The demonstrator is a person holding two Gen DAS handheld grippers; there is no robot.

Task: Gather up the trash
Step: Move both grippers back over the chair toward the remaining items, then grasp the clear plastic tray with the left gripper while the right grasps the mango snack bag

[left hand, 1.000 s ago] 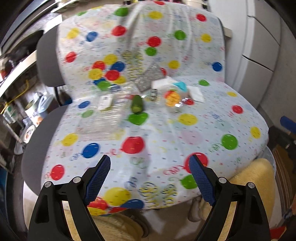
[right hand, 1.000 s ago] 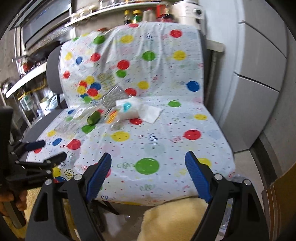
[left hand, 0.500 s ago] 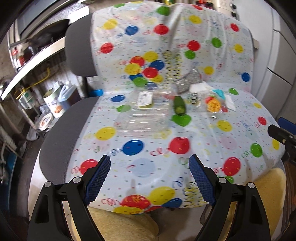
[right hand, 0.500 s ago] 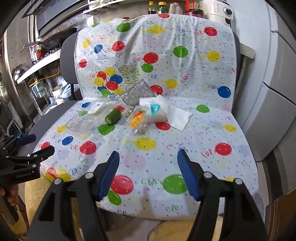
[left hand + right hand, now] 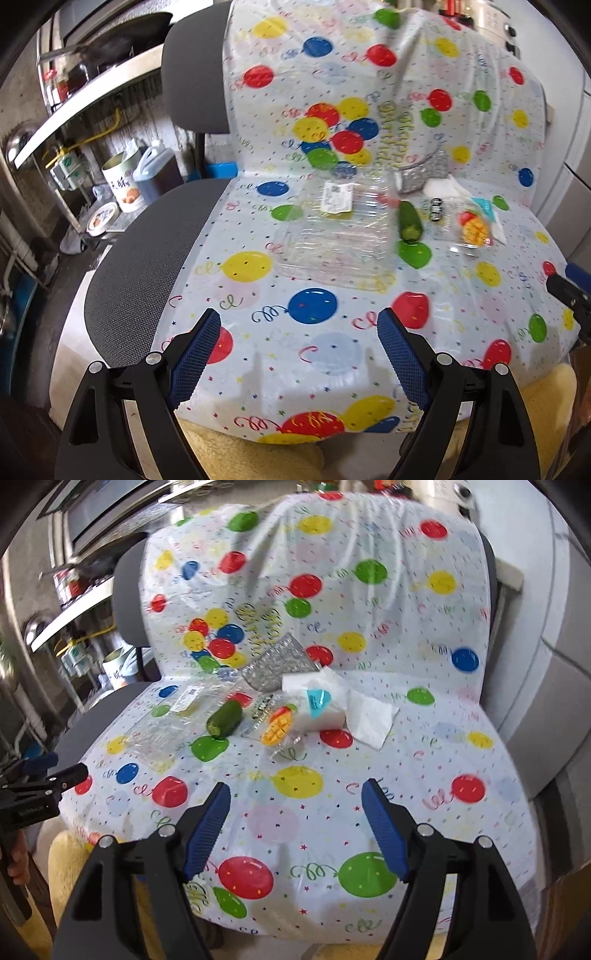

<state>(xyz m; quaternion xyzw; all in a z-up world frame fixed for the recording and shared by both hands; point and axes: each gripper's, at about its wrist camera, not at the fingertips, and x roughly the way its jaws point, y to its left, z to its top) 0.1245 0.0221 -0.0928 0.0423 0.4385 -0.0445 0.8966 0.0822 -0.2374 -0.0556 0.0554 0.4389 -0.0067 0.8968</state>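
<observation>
Trash lies on a balloon-print cloth (image 5: 314, 332) over a chair seat. In the left wrist view: a clear plastic tray (image 5: 332, 243) with a white label, a cut cucumber piece (image 5: 408, 223), a mango-print wrapper (image 5: 472, 229), a silver foil bag (image 5: 421, 175) and white tissue (image 5: 443, 188). The right wrist view shows the cucumber piece (image 5: 224, 719), the mango wrapper (image 5: 279, 727), the foil bag (image 5: 277, 664), a tissue pack (image 5: 317, 705) and a loose tissue (image 5: 369, 720). My left gripper (image 5: 297, 349) is open and empty above the seat's front left. My right gripper (image 5: 295, 825) is open and empty over the front middle.
Grey chair mesh (image 5: 147, 258) is bare left of the cloth. Cans and jugs (image 5: 129, 181) stand on the floor at the left under a shelf (image 5: 81, 99). White cabinets (image 5: 546, 627) stand to the right. A yellow fluffy mat (image 5: 240, 454) lies below the seat.
Both grippers moved forward over the seat, so the trash looks nearer. The left view swung further left. Both jaws stay open.
</observation>
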